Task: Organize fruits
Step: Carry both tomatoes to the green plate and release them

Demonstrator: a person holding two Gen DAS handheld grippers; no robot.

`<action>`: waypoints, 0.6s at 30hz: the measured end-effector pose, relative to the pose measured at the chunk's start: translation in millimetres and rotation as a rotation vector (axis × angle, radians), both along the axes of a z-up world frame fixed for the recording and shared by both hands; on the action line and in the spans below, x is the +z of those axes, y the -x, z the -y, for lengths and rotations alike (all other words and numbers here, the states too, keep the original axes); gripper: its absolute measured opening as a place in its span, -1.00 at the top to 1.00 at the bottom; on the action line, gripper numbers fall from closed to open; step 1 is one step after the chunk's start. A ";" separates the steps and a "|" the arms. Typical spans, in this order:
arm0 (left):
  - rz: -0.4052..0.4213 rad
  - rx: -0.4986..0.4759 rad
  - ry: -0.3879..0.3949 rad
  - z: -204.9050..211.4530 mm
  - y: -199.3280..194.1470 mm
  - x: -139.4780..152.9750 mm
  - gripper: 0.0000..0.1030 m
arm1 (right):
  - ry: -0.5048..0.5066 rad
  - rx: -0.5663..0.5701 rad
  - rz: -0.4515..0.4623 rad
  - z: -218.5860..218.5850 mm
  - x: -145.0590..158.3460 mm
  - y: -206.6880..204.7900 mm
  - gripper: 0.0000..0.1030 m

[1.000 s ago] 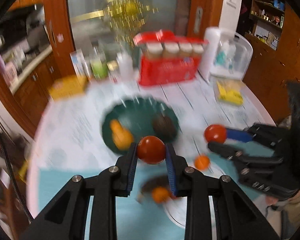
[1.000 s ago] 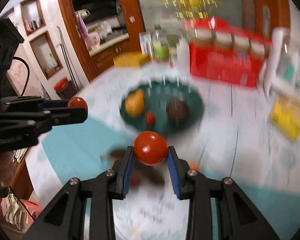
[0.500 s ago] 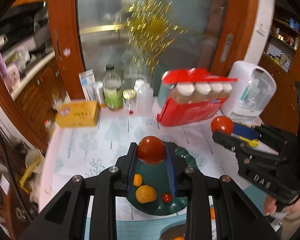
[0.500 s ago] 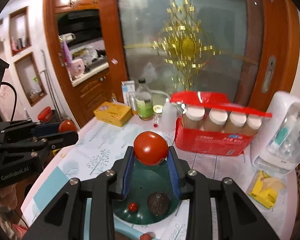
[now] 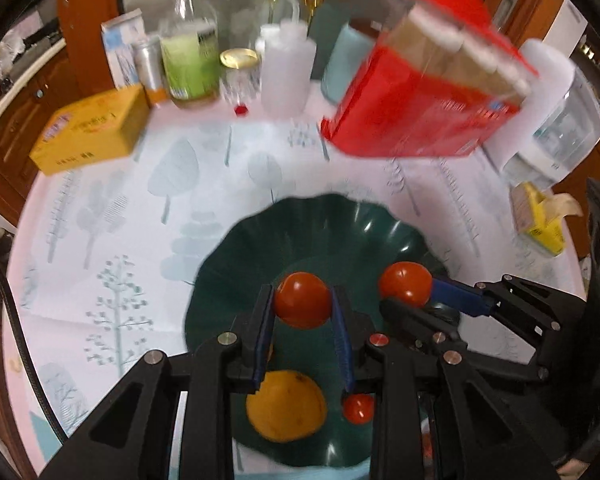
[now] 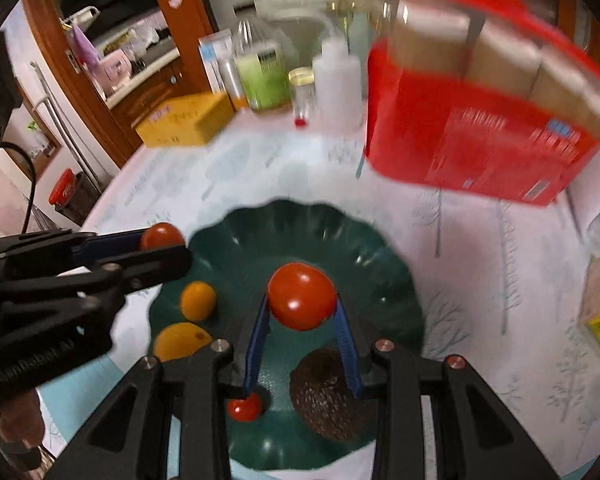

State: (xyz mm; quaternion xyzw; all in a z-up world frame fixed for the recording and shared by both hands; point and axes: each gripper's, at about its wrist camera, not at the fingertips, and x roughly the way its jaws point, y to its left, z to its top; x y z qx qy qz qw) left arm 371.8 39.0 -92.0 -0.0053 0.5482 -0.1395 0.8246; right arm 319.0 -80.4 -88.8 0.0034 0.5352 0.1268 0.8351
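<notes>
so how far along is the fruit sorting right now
Done: the green plate already holds two oranges, a small tomato and a dark avocado.
In hand: the left gripper is shut on one tomato and the right gripper on another tomato, both over the plate.
Left: release both. Whether fruit remains elsewhere isn't visible.

No text was readable; print on the yellow box point(image 5: 90, 132) and red carton point(image 6: 484, 144) was blurred.
</notes>
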 end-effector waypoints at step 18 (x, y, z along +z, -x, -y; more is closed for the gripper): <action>-0.084 -0.005 -0.029 12.8 -23.8 -66.1 0.13 | 0.073 0.048 -0.008 0.7 -47.4 -9.2 0.20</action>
